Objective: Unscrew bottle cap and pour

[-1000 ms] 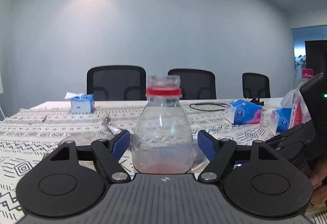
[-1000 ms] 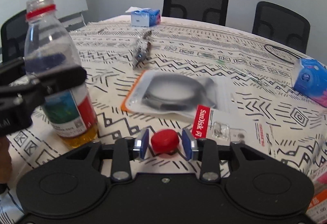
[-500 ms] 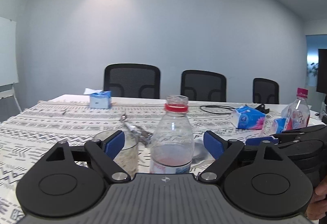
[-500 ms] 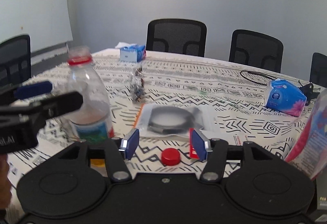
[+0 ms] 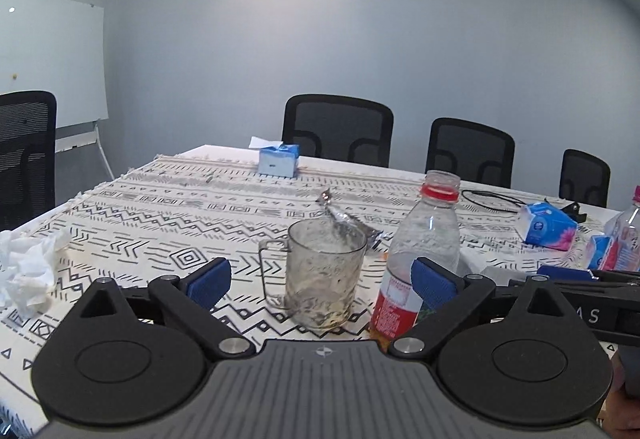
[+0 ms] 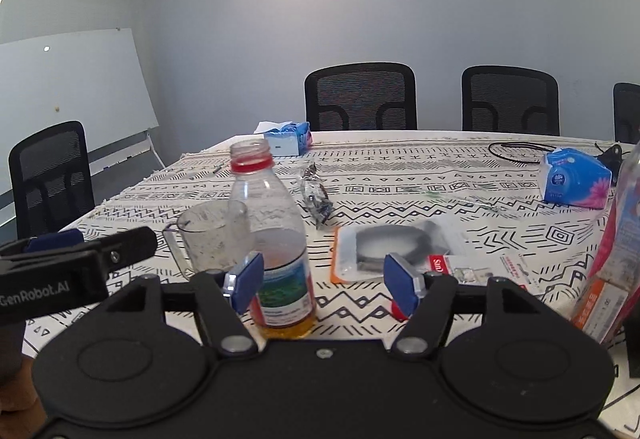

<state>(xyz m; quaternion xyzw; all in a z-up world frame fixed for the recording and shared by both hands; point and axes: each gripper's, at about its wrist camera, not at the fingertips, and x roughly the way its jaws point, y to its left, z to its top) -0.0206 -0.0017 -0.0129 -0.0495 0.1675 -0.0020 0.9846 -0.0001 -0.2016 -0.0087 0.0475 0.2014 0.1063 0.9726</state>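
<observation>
An uncapped clear bottle (image 5: 424, 251) with a red neck ring and a little amber liquid stands upright on the patterned tablecloth; it also shows in the right wrist view (image 6: 272, 239). A clear glass mug (image 5: 320, 275) stands just left of it, and shows behind it in the right wrist view (image 6: 208, 243). The red cap (image 6: 396, 309) lies on the cloth, mostly hidden behind my right finger. My left gripper (image 5: 320, 279) is open and empty, pulled back from mug and bottle. My right gripper (image 6: 324, 279) is open and empty, with the bottle by its left finger.
A plastic packet with a black ring (image 6: 400, 243) and an SD card pack lie right of the bottle. Tissue packs (image 5: 546, 225), a blue tissue box (image 5: 278, 159), a foil wrapper (image 5: 344, 217), crumpled paper (image 5: 24, 271), a second bottle (image 5: 624, 239) and chairs surround the table.
Both grippers have pulled back and up from the table. The left one released the bottle and the right one opened and left the red cap on the cloth.
</observation>
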